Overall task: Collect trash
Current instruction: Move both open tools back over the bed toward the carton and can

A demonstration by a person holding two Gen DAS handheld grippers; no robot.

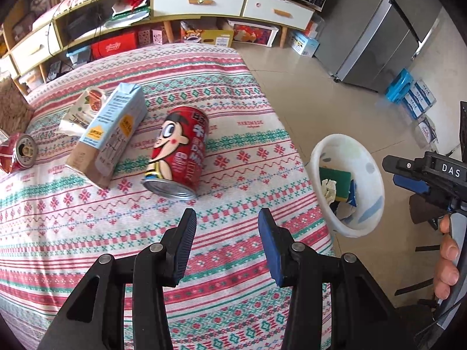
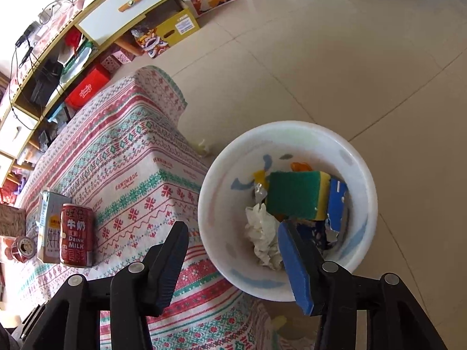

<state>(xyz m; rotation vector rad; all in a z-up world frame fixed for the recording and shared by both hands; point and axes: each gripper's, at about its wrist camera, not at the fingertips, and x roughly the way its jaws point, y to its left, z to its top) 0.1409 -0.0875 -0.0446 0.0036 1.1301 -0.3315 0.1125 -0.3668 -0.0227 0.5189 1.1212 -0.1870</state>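
A red milk can lies on its side on the patterned tablecloth, just beyond my left gripper, which is open and holds nothing. Left of the can lie a light-blue milk carton, a crumpled snack wrapper and a smaller red can. A white bin stands on the floor beside the table, holding a green-yellow sponge, crumpled tissue and blue packaging. My right gripper hangs open above the bin's near rim, nothing between its fingers. The red can and the carton also show there.
A long low cabinet with drawers and boxes under it runs along the far wall. A grey fridge stands at the right, with blue packs on the tiled floor. A hand holds the right gripper beside the bin.
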